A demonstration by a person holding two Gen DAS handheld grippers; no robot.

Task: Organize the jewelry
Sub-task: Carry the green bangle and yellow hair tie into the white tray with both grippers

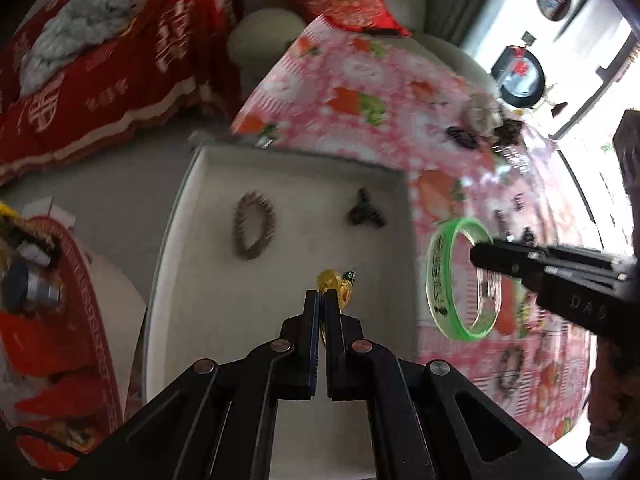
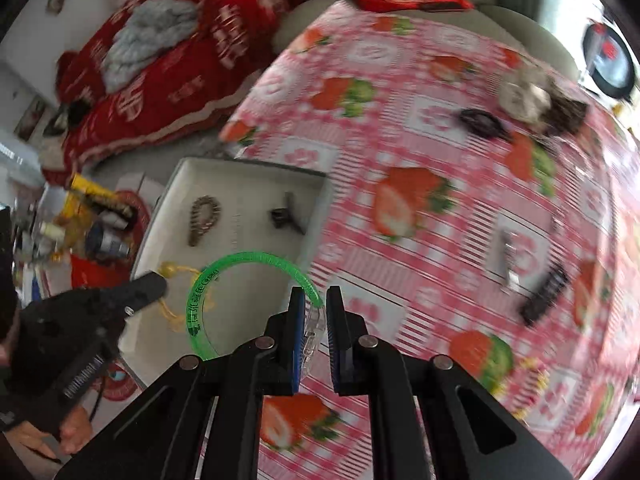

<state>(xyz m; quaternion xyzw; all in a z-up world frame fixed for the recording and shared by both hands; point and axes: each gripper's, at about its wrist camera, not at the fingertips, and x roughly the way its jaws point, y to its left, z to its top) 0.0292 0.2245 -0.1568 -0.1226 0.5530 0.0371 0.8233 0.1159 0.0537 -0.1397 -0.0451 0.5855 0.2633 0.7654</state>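
Observation:
A white tray point(image 1: 188, 264) sits at the left edge of the pink strawberry tablecloth point(image 1: 360, 92). In it lie a beaded bracelet point(image 1: 254, 226) and a dark hair clip point(image 1: 364, 212). My left gripper point(image 1: 323, 300) is shut on a yellow bead string point(image 1: 340, 286) above the tray. My right gripper point(image 2: 316, 300) is shut on a green bangle point(image 2: 224, 276), held in the air at the tray's right edge; it also shows in the left wrist view point(image 1: 440, 280). The tray point(image 2: 160, 216), bracelet point(image 2: 204, 216), clip point(image 2: 286, 216) and yellow string point(image 2: 172, 272) show in the right wrist view.
More jewelry lies on the cloth: a dark bracelet point(image 2: 482, 122), a pale bundle point(image 2: 524, 96), a metal clip point(image 2: 508, 256), a black hair clip point(image 2: 546, 294). A red basket of clutter point(image 1: 44, 300) stands left of the tray. A red blanket point(image 1: 100, 60) lies beyond.

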